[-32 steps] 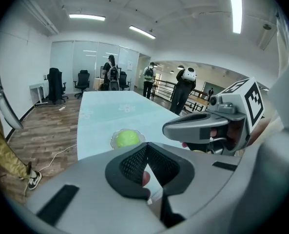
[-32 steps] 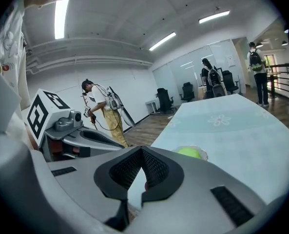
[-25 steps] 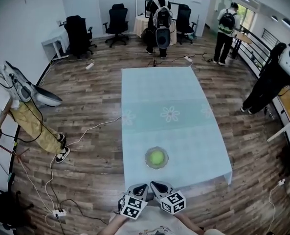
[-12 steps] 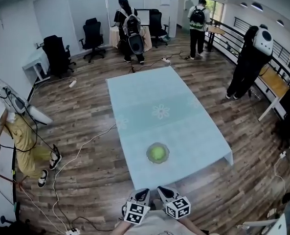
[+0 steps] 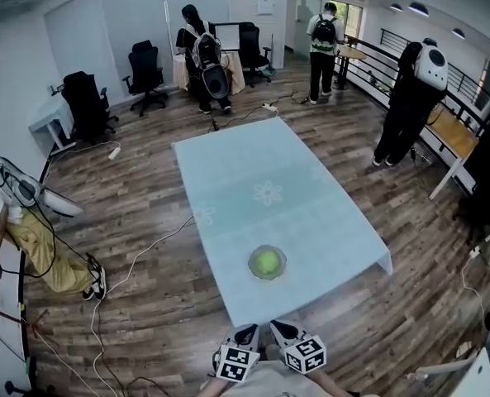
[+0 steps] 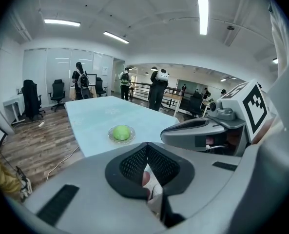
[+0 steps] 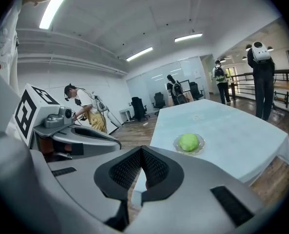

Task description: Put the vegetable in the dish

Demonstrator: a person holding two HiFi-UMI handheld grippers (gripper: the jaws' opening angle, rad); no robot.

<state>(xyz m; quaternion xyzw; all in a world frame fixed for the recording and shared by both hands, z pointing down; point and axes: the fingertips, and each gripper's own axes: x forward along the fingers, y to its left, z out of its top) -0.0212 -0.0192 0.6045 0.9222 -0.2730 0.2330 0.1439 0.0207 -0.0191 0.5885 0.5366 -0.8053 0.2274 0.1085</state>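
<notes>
A round green vegetable (image 5: pixel 267 261) lies in a small clear glass dish (image 5: pixel 282 265) near the near end of the table (image 5: pixel 261 172), which has a pale blue cloth. Both gripper views show it too: the vegetable (image 6: pixel 121 132) in the dish (image 6: pixel 131 136), and the vegetable (image 7: pixel 188 141) in the dish (image 7: pixel 201 145). My left gripper (image 5: pixel 246 332) and right gripper (image 5: pixel 278 329) hang side by side close to my body, short of the table's near edge. Left gripper (image 6: pixel 147 145) is shut and empty. Right gripper (image 7: pixel 142 150) is also shut with nothing in it.
Wooden floor surrounds the table, with cables (image 5: pixel 137 255) trailing at the left. A person in yellow trousers (image 5: pixel 34 242) bends at the far left. Other people (image 5: pixel 202 56) and office chairs (image 5: pixel 145 73) stand at the far end. Another person (image 5: pixel 410 98) stands by a railing at the right.
The head view has swung, so the table lies more slanted. Both grippers sit slightly lower and further right in the picture, a bit farther from the table edge. The vegetable stays in the dish.
</notes>
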